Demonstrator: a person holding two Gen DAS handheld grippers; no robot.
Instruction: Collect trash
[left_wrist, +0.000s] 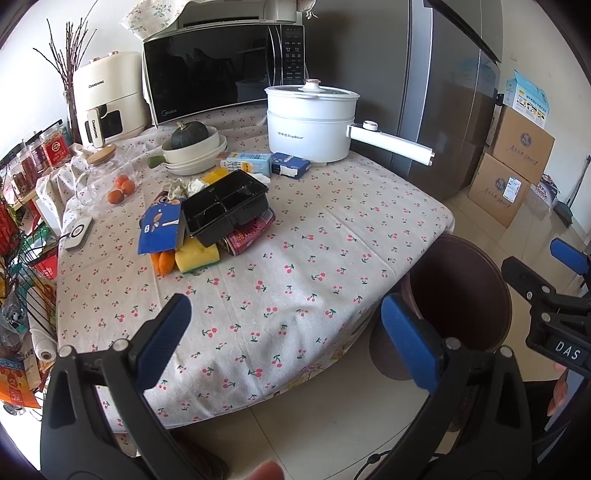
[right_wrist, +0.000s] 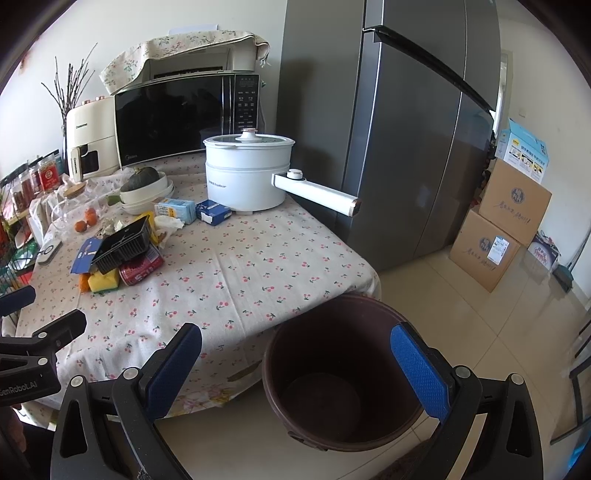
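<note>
A heap of trash lies on the cherry-print tablecloth (left_wrist: 295, 266): a black food tray (left_wrist: 225, 206) (right_wrist: 123, 245), a blue packet (left_wrist: 160, 230), a yellow sponge (left_wrist: 196, 256), a red crushed can (left_wrist: 247, 232) (right_wrist: 142, 269), orange peel (left_wrist: 164, 262) and crumpled tissue (left_wrist: 184, 186). A dark brown bin (right_wrist: 343, 373) (left_wrist: 458, 295) stands on the floor by the table's near corner, with nothing inside. My left gripper (left_wrist: 286, 332) hangs open over the table's front edge. My right gripper (right_wrist: 295, 365) is open above the bin's left rim. Neither holds anything.
A white electric pot (left_wrist: 310, 122) with a long handle, a microwave (left_wrist: 225, 72), an air fryer (left_wrist: 107, 99), a bowl with a squash (left_wrist: 192, 142), cartons and a glass jar stand at the back. A grey fridge (right_wrist: 406, 129) and cardboard boxes (right_wrist: 498, 229) are to the right.
</note>
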